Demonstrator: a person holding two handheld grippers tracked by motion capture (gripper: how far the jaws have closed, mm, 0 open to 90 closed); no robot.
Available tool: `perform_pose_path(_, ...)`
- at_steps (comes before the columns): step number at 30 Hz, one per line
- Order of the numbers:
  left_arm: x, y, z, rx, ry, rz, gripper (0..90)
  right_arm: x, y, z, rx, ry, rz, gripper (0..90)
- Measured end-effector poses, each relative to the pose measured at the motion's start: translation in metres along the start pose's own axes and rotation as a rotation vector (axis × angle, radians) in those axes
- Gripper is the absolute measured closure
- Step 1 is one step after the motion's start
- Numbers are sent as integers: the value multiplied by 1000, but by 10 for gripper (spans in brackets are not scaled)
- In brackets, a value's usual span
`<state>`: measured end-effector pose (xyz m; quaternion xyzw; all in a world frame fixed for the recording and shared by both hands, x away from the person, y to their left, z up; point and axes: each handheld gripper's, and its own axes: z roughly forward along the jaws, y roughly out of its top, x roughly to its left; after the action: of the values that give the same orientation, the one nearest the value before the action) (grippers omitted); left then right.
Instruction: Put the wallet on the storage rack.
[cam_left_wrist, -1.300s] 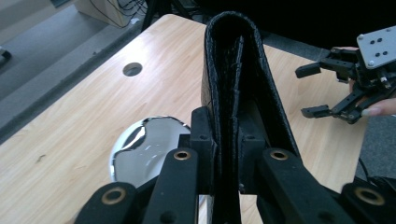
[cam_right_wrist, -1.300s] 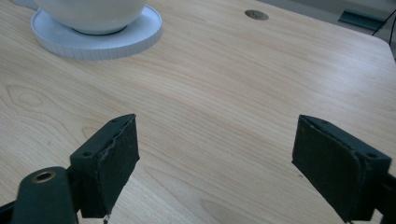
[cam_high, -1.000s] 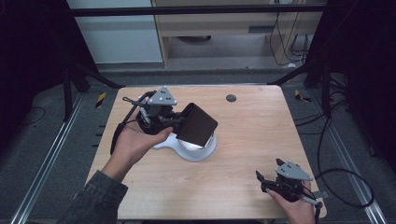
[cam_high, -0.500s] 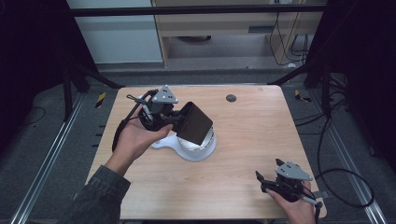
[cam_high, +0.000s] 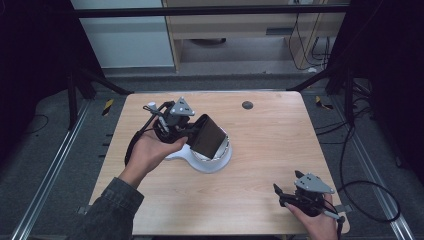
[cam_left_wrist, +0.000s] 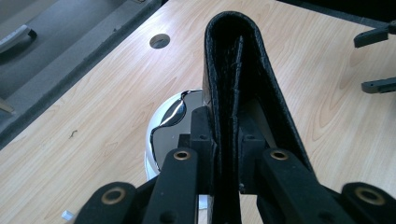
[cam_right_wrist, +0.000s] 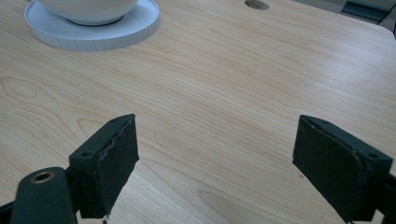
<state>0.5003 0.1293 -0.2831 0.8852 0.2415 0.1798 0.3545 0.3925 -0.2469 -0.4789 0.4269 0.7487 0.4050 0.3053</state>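
Left claw, as we see it from the high view, is clamped on a black folded wallet, which it holds above a white bowl near the middle of the wooden table. In the left gripper view we note the wallet standing on edge between the two jaws, its folded spine pointing away from the camera, with one leaf pinched flat and the other leaf flaring out to the side. Below it we see part of the bowl's shiny inside. From the high view the bowl sits on a white base that spreads toward the person's left hand. Right claw rests low at the near right corner of the table, held in the right hand, well apart from the bowl. In the right gripper view we record its jaws spread wide with bare wood between them and nothing gripped; the white base and a small dark round hole in the table lie farther off.
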Motion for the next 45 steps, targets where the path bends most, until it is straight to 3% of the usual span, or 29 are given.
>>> perform_pose_path(28,2,-11,36,27,-14,-41,806,0,-1,1,8,9,1,142)
perform_pose_path(45,6,-10,45,21,-10,-79,799,0,-1,2,18,13,-5,140)
